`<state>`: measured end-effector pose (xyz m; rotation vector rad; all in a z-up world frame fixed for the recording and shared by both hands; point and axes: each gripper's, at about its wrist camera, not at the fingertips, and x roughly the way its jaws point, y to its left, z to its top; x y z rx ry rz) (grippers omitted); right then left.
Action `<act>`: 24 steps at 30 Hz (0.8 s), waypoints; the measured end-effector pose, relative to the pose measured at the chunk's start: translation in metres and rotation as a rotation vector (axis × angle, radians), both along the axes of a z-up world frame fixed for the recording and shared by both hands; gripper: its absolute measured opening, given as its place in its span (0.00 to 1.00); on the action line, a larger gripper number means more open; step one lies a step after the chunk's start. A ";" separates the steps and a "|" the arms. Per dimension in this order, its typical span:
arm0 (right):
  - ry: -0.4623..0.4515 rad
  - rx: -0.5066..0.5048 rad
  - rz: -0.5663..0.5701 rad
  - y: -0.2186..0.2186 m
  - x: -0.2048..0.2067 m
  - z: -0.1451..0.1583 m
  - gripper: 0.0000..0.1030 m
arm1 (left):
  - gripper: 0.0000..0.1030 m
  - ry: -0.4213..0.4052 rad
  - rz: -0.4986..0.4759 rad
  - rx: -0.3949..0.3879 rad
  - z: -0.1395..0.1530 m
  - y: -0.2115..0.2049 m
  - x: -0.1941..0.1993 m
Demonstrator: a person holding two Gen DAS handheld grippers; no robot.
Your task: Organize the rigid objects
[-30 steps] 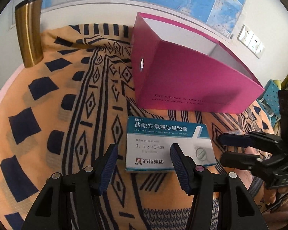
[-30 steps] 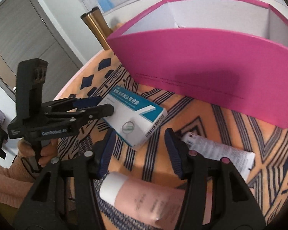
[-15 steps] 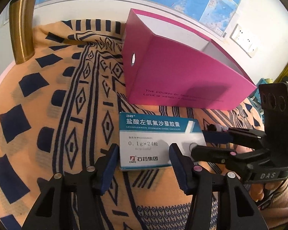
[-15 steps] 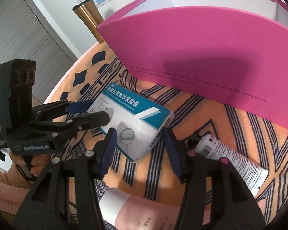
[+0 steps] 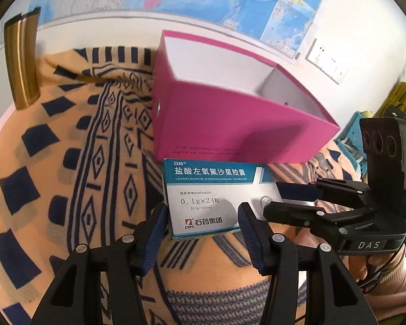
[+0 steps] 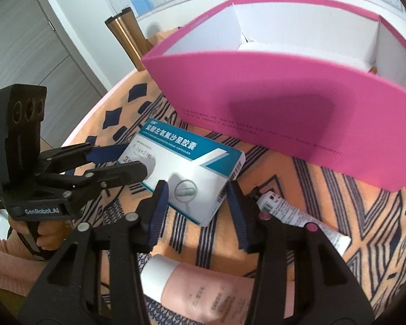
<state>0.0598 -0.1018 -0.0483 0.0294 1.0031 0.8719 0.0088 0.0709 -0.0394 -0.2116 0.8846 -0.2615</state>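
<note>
A white and teal medicine box (image 5: 211,197) lies flat on the patterned cloth, just in front of the open pink carton (image 5: 230,119). My left gripper (image 5: 201,208) is over the medicine box's near left part: one pad is at its left edge, the other finger is above its top. It does not clamp. My right gripper (image 6: 197,185) has the medicine box's (image 6: 192,168) near right corner between its jaws, which are closing without pressing on it. Each gripper shows in the other's view, the left gripper (image 6: 134,158) and the right gripper (image 5: 272,199).
A white tube (image 6: 297,219) and a pale pink tube (image 6: 203,292) lie on the orange cloth (image 5: 67,162) near the right gripper. A gold cylinder (image 5: 21,62) stands at the back left by the wall. The pink carton (image 6: 284,94) is white inside.
Both grippers have drawn in over the medicine box. The right gripper came from the side to over the box's right end, and its jaws have narrowed slightly.
</note>
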 end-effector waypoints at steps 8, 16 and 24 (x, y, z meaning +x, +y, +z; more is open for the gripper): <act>-0.060 0.025 -0.013 -0.016 -0.005 0.023 0.47 | 0.52 -0.051 -0.029 -0.001 0.017 -0.013 -0.002; -0.103 0.036 -0.035 -0.031 -0.008 0.038 0.47 | 0.52 -0.085 -0.043 0.010 0.029 -0.022 -0.002; -0.128 0.050 -0.042 -0.035 -0.009 0.046 0.47 | 0.52 -0.113 -0.051 0.017 0.040 -0.026 0.000</act>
